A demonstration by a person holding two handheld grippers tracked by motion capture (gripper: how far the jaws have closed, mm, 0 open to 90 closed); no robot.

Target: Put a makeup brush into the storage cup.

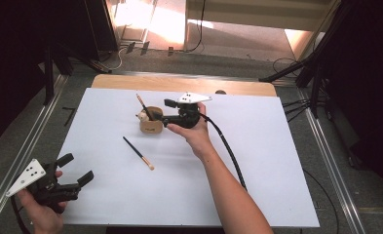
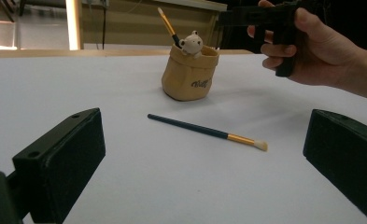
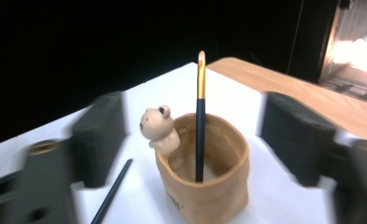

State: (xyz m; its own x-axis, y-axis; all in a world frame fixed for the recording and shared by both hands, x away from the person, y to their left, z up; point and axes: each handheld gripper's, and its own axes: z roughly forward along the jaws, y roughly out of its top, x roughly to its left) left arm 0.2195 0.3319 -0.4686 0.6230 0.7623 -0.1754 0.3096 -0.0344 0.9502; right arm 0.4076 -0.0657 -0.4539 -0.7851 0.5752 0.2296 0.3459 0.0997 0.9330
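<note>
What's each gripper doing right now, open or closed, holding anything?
Left gripper: open, empty, low at the near left of the table.
Right gripper: open, holding nothing, jaws either side of the brush pot.

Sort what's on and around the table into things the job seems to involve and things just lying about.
Likely part of the job:
pot
brush in pot
loose brush
right gripper, open over the pot
left gripper, open, held back

Just about:
white sheet
wooden edge
floor cables
</note>
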